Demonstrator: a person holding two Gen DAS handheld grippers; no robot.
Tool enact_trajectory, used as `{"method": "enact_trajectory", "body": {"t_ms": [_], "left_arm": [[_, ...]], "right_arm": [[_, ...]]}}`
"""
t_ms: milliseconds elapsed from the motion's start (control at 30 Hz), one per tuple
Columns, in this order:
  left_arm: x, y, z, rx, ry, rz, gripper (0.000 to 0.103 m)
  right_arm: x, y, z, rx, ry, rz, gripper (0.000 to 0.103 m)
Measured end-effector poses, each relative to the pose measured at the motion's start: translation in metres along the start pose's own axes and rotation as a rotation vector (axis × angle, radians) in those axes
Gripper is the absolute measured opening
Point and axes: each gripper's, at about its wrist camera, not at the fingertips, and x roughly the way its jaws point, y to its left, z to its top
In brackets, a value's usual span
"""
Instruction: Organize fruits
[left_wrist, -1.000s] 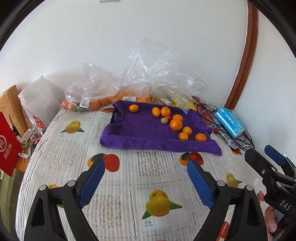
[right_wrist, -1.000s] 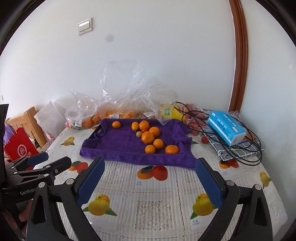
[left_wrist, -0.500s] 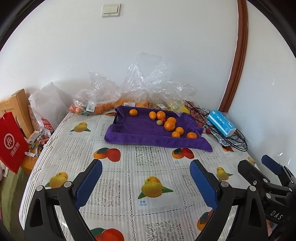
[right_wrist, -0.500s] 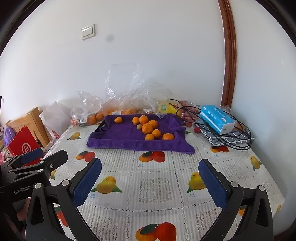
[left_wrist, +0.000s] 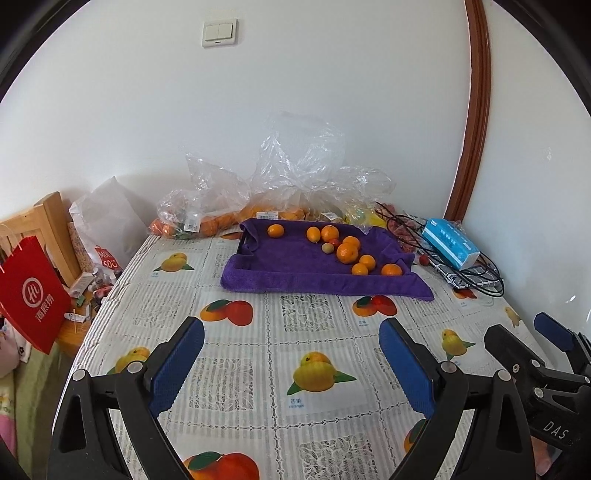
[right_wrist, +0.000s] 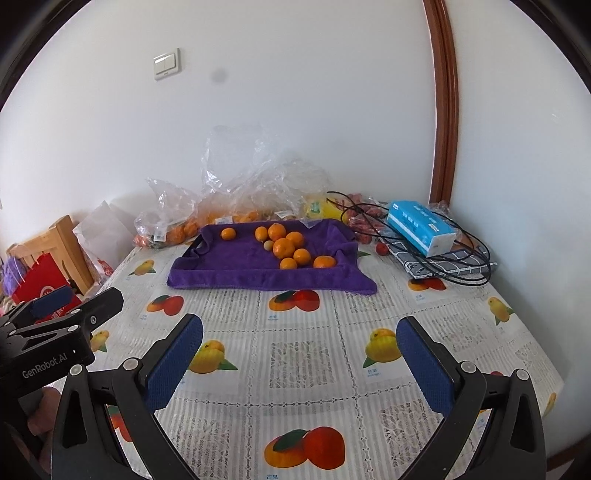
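Several small oranges (left_wrist: 347, 253) lie on a purple towel over a tray (left_wrist: 280, 269) at the far side of the table; they also show in the right wrist view (right_wrist: 283, 247), on the towel (right_wrist: 236, 269). One orange (left_wrist: 276, 230) sits apart at the towel's back left. My left gripper (left_wrist: 291, 365) is open and empty, held over the near part of the table, far from the fruit. My right gripper (right_wrist: 301, 365) is open and empty too, beside the left one.
Clear plastic bags (left_wrist: 295, 177) with more oranges lie behind the towel by the wall. A blue tissue box (left_wrist: 450, 243) and black cables (left_wrist: 476, 273) sit at the right. A red paper bag (left_wrist: 31, 291) and wooden chair (left_wrist: 44, 229) stand off the left edge.
Both grippers have pulled back and up from the towel, so the fruit looks smaller and farther. Both stayed open and empty.
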Motion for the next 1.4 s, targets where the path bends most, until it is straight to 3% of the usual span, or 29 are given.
{"method": "enact_trajectory", "body": {"t_ms": [1400], "left_arm": [[0.0005, 0.0019, -0.0012, 0.012, 0.004, 0.016, 0.096]], "right_arm": [[-0.0076, 0.0062, 0.0041, -0.024, -0.022, -0.027, 0.103]]}}
